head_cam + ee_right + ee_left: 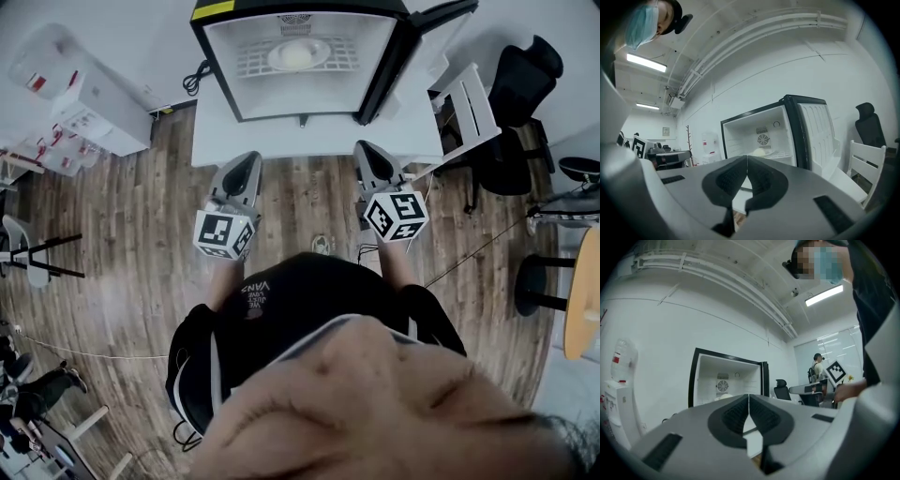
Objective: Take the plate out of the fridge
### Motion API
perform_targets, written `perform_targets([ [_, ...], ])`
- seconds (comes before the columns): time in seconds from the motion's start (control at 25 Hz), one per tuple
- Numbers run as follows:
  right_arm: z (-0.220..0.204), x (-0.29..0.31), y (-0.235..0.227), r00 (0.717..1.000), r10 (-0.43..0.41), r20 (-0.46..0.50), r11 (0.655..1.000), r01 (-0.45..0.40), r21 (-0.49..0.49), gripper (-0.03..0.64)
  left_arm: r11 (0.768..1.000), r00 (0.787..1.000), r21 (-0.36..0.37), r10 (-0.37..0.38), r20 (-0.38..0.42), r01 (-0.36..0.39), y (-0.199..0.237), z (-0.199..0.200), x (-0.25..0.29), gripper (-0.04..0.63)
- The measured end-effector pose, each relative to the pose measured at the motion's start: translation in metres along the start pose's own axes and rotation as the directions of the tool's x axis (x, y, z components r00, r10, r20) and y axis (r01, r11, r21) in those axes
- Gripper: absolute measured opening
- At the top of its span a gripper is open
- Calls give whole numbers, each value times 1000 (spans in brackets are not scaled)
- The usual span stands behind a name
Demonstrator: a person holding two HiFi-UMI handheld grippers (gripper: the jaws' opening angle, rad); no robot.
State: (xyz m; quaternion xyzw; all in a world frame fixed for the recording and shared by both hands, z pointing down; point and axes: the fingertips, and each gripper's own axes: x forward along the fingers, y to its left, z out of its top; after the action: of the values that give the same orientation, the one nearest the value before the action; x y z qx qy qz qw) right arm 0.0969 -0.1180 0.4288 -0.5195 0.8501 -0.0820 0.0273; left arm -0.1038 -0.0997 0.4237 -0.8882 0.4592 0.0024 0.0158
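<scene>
A small black-framed fridge [300,61] stands open on a white base, its door [412,52] swung to the right. A pale plate [296,54] lies on the wire shelf inside. My left gripper [247,165] and right gripper [368,153] hover side by side over the wooden floor, short of the fridge opening, both shut with nothing between the jaws. In the left gripper view the gripper [749,397] points at the fridge [726,378]. The right gripper view has the gripper [747,159] below the fridge [761,133], with the plate [759,152] on its shelf.
A water dispenser [89,108] stands at the left wall. Right of the fridge door are a white chair [469,108] and a black office chair [525,84]. A round table's edge [586,300] shows at far right. A person [818,366] stands far off.
</scene>
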Motion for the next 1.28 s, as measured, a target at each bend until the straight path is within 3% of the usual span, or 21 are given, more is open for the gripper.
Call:
perform_targets([
  [0.52,5,38,-50,991,129,-27,992,-129,-13,12,993,994,-46,112,4,-112,-6,-9,55,18],
  [0.92,0,59,-58,985,166,-35,986,-166,5,12,990,993,-79,116,-12,-117,0,-15,75,18],
  [1.28,10,90,-69,989,145,-29,989,-145,-7,12,989,997,-127,74,-22,-76,26,-16,115,18],
])
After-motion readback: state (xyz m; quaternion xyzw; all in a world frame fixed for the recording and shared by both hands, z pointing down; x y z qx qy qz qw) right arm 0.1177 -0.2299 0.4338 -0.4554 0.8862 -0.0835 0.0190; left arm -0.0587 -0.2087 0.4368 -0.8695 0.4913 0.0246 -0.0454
